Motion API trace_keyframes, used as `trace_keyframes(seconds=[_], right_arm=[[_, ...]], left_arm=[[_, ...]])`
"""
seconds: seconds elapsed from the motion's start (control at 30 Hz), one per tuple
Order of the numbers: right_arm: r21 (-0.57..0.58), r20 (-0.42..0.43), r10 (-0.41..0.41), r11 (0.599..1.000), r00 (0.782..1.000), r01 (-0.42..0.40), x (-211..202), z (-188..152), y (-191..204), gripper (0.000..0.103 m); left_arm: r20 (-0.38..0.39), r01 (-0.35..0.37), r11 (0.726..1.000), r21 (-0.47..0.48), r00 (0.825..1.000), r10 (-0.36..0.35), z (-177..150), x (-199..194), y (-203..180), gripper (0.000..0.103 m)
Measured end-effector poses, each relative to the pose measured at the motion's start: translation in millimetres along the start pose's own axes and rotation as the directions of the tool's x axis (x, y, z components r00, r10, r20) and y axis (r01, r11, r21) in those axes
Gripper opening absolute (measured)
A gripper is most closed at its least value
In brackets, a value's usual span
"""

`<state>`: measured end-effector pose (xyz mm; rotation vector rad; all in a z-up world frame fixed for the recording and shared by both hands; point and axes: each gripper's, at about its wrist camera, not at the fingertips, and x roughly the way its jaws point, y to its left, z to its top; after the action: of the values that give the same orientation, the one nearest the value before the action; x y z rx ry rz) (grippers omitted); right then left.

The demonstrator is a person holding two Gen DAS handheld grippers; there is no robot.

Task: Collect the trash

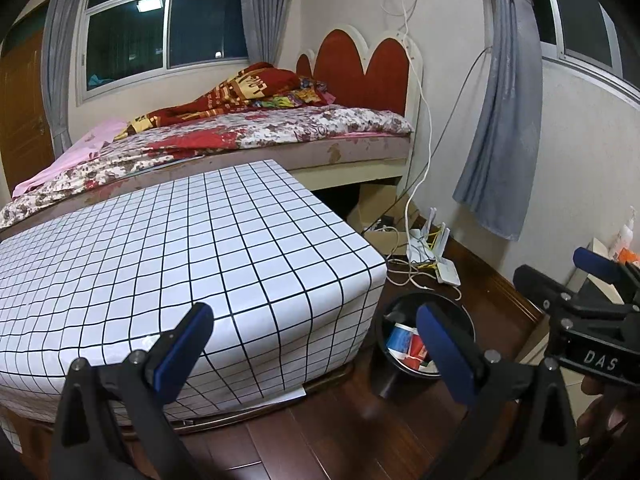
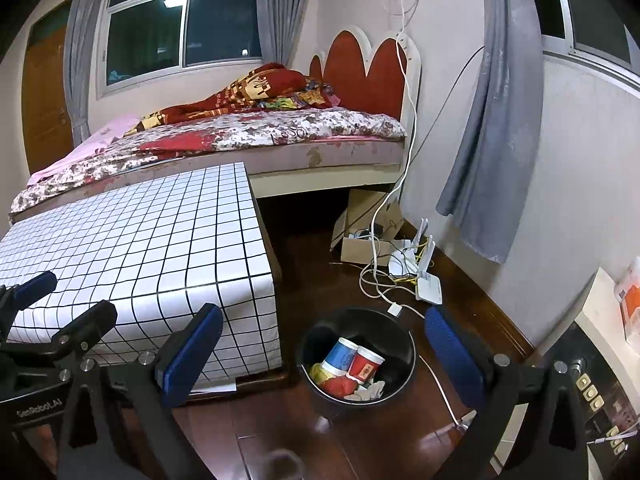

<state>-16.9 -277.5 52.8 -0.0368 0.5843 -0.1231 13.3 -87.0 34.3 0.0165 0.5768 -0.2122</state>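
A black round trash bin [image 2: 404, 364] stands on the dark wood floor right of the checked table. It holds a blue-and-white cup [image 2: 340, 354], a red cup [image 2: 366, 364], and crumpled yellow, red and white trash. In the left wrist view the bin [image 1: 390, 380] is partly hidden behind my left gripper's right finger. My left gripper [image 1: 316, 344] is open and empty, above the table's corner. My right gripper [image 2: 324, 356] is open and empty, its fingers either side of the bin from above. The right gripper also shows in the left wrist view [image 1: 560, 276], at the right edge.
A low table with a white, black-gridded cloth [image 1: 180, 256] fills the left. Behind it is a bed [image 2: 260, 136] with a red headboard. A cardboard box [image 2: 360, 236], white routers [image 2: 424, 276] and loose cables lie near the wall. A white cabinet [image 2: 600, 320] stands at right.
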Motion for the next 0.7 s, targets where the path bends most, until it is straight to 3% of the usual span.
trace_keyframes(seconds=[0.7], right_arm=[[0.012,-0.009,-0.002,1.000,1.000,0.002,1.0,-3.4,-1.8,0.102]], left_arm=[[-0.012,0.019,1.000,-0.004,1.000,-0.019,-0.3,1.8,-1.1,0.102]])
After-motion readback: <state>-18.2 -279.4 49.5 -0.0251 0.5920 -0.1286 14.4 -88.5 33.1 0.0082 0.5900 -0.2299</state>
